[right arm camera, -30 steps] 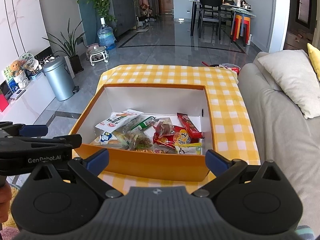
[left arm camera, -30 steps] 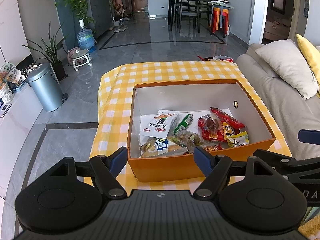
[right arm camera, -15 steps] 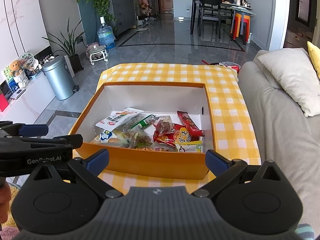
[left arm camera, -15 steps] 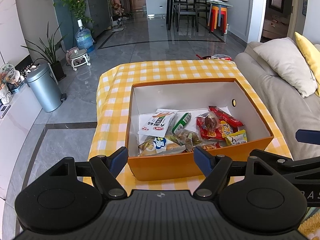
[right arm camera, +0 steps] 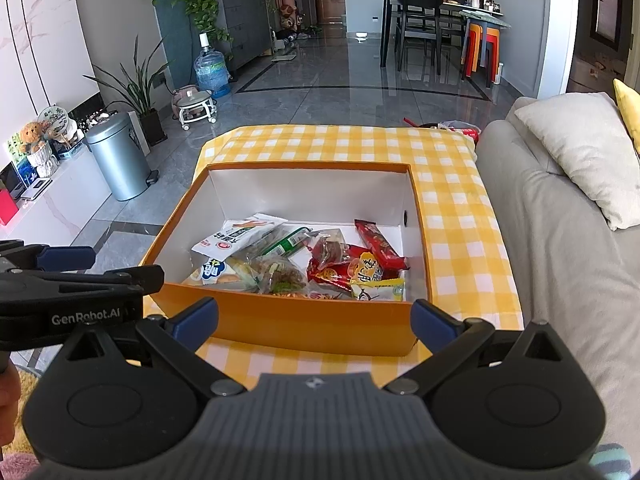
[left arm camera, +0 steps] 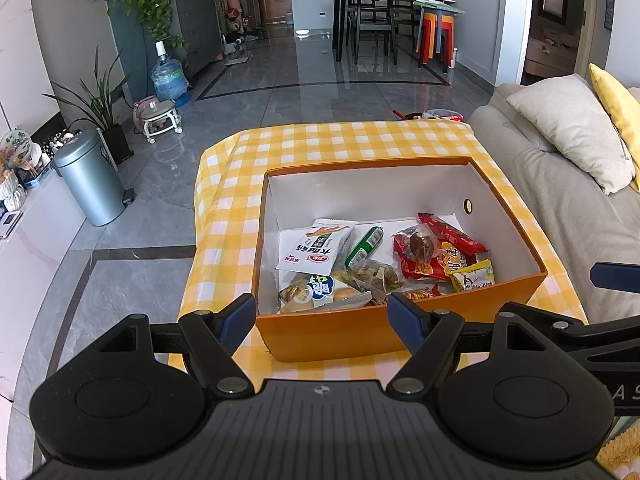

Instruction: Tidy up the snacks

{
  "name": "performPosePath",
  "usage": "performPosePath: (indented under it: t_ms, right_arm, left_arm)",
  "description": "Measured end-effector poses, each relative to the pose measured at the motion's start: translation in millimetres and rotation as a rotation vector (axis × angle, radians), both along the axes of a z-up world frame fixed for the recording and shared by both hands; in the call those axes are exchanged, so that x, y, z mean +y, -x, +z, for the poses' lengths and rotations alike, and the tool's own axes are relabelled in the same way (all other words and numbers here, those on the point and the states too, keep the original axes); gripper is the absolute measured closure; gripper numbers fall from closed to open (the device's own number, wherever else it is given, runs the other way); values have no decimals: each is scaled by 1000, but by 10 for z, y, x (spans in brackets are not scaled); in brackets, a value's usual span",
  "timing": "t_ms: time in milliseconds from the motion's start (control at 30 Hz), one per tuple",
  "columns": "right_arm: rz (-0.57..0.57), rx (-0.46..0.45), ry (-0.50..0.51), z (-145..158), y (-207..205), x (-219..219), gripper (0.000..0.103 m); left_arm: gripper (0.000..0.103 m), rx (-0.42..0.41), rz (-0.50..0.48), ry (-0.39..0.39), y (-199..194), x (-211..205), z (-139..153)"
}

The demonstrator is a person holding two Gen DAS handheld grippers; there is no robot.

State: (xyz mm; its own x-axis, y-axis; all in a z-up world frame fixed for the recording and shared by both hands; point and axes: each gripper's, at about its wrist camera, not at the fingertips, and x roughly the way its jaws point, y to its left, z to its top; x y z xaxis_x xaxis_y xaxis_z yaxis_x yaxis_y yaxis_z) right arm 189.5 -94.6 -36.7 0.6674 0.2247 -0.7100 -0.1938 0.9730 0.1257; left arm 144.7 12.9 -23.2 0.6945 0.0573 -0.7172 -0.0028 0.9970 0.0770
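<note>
An orange box (left arm camera: 336, 336) (right arm camera: 312, 328) with white inner walls sits on a yellow checked tablecloth (left arm camera: 360, 140) (right arm camera: 456, 216). Several snack packets lie inside: a white packet (left arm camera: 316, 246) (right arm camera: 236, 236), a green stick (left arm camera: 365, 240) (right arm camera: 290, 240), red packets (left arm camera: 424, 256) (right arm camera: 356, 268) and a yellow one (left arm camera: 474, 276) (right arm camera: 380, 290). My left gripper (left arm camera: 322, 318) hovers open just before the box's near wall, nothing between its fingers. My right gripper (right arm camera: 316, 320) stands open at the same wall, also empty. Each gripper shows at the edge of the other's view.
A grey sofa (left arm camera: 572, 216) (right arm camera: 560, 248) with a beige cushion (left arm camera: 568, 128) runs along the table's right side. A metal bin (left arm camera: 90, 180) (right arm camera: 118, 160), potted plants and a water bottle (left arm camera: 168, 78) stand on the tiled floor to the left. Dining chairs stand far back.
Both grippers have drawn back and up a little from the box, so more of the cloth in front of its near wall shows. Both stay open and empty.
</note>
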Motion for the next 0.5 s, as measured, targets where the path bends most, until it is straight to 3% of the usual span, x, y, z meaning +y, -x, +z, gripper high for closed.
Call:
performPosePath:
  t_ms: [500]
  right_arm:
    - [-3,14,-5,-19,16,0,4]
  left_arm:
    - [15,-8,-18,-2,18,17,82]
